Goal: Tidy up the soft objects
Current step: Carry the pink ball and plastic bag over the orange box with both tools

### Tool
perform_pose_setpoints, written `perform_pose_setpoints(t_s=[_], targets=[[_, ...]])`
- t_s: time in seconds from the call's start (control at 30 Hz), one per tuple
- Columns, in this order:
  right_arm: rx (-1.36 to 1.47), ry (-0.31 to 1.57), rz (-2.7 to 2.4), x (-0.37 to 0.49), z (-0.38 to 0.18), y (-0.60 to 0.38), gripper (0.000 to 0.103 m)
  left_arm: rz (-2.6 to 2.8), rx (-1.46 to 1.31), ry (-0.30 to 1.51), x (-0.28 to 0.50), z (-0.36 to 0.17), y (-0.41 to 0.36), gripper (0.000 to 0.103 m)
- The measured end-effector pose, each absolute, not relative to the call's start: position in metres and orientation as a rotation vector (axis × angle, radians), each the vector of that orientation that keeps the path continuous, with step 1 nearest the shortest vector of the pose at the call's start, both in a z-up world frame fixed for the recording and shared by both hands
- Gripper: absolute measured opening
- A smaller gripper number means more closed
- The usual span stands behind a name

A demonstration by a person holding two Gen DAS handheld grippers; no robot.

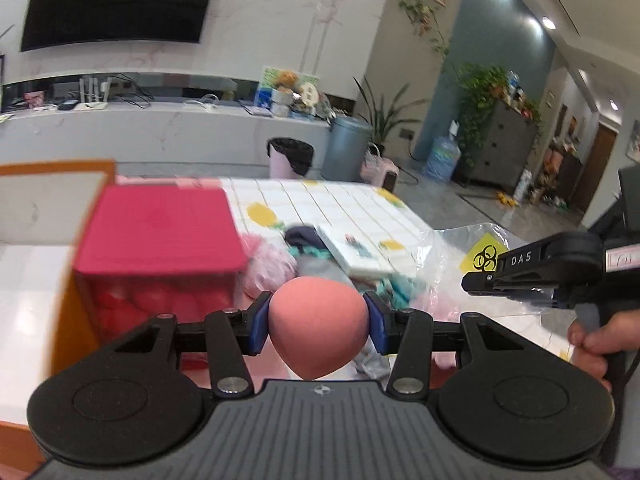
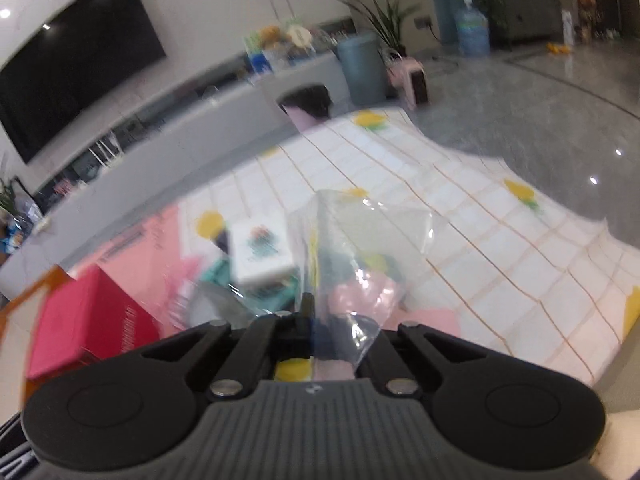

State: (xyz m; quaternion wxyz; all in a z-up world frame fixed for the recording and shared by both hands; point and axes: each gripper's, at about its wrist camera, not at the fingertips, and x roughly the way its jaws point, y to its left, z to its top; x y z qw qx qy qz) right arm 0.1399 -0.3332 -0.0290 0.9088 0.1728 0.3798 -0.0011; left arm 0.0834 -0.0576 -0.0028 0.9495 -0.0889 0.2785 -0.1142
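Note:
My left gripper (image 1: 318,318) is shut on a pink egg-shaped sponge (image 1: 318,326), its blue pads pressing both sides, held up above a pile of soft things (image 1: 320,258). In the left wrist view my right gripper (image 1: 476,282) comes in from the right, held by a hand (image 1: 594,344), its jaws together at the edge of a clear plastic bag (image 1: 452,264) with a yellow label. In the right wrist view that gripper (image 2: 310,316) is shut on the crumpled bag (image 2: 360,248), which rises in front of the camera.
A red box (image 1: 160,232) stands left of the pile, with an orange-edged carton (image 1: 52,200) beside it. A white foam block (image 2: 262,252) lies on the pile. The table wears a white checked cloth with yellow prints (image 2: 460,216). Bins and plants stand beyond.

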Motion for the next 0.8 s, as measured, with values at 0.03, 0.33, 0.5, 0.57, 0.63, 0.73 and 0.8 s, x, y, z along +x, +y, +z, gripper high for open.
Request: perform_pose_setpoints(t_s=[0.03, 0.33, 0.5, 0.57, 0.63, 0.73, 0.8], targets=[[0.349, 0.767, 0.0, 0.139, -0.024, -0.329, 0.0, -0.214, -0.188, 0.559, 0.081, 0.007, -0.052, 0.055], [0.32, 0.574, 0.265, 0.117, 0.051, -0.249, 0.0, -0.025, -0.198, 0.492, 0.053, 0.075, 0.027, 0.056], [0.28, 0.543, 0.474, 0.106, 0.084, -0.182, 0.0, 0.126, -0.205, 0.493, 0.046, 0.087, 0.073, 0.056], [0.269, 0.54, 0.556, 0.105, 0.092, -0.155, 0.0, 0.168, -0.216, 0.527, 0.046, 0.081, 0.09, 0.056], [0.244, 0.539, 0.618, 0.105, 0.097, -0.126, 0.0, 0.204, -0.227, 0.55, 0.048, 0.071, 0.102, 0.057], [0.207, 0.558, 0.694, 0.111, 0.092, -0.089, 0.0, 0.25, -0.178, 0.621, 0.056, 0.052, 0.114, 0.056], [0.222, 0.604, 0.746, 0.118, 0.077, -0.072, 0.0, 0.304, -0.161, 0.685, 0.066, 0.04, 0.119, 0.056]])
